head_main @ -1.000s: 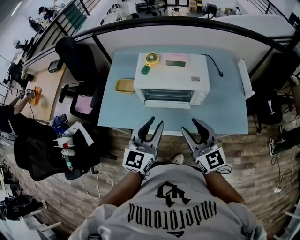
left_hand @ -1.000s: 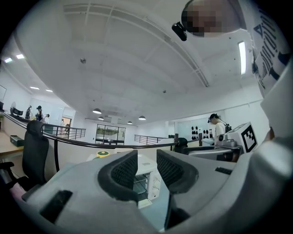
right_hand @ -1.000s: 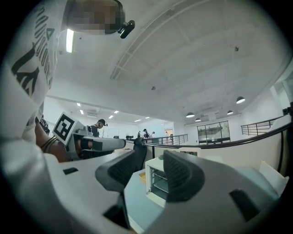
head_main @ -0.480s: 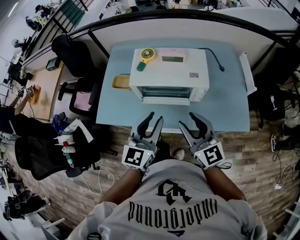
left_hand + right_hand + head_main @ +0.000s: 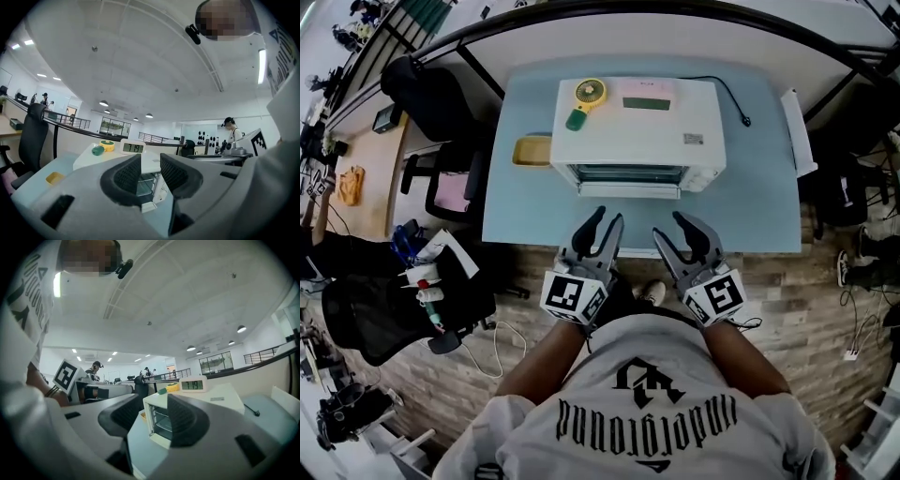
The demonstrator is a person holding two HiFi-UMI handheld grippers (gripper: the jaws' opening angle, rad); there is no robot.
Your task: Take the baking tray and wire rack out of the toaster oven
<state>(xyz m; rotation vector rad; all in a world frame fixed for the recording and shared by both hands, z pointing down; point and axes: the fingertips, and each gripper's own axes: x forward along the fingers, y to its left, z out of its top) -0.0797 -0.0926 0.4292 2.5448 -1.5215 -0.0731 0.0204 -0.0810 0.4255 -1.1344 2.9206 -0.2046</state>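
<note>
Trouble could come from the pull: with left tool (image 5: 607, 217) and right tool (image 5: 668, 225) both spread and empty at the pale blue desk (image 5: 750, 206) edge, tugging the metal wire rack (image 5: 162, 421) inside the boxy white toaster oven (image 5: 637, 122) might drag the oven forward.

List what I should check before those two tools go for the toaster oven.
1. Left tool empty, jaws apart: ok.
2. Right tool empty, jaws apart: ok.
3. Door of toaster oven open: not ok, looks shut.
4. Wire rack seen through the glass: ok.
5. Baking tray seen inside: cannot tell.
6. Bare table in front of the oven: ok.
</note>
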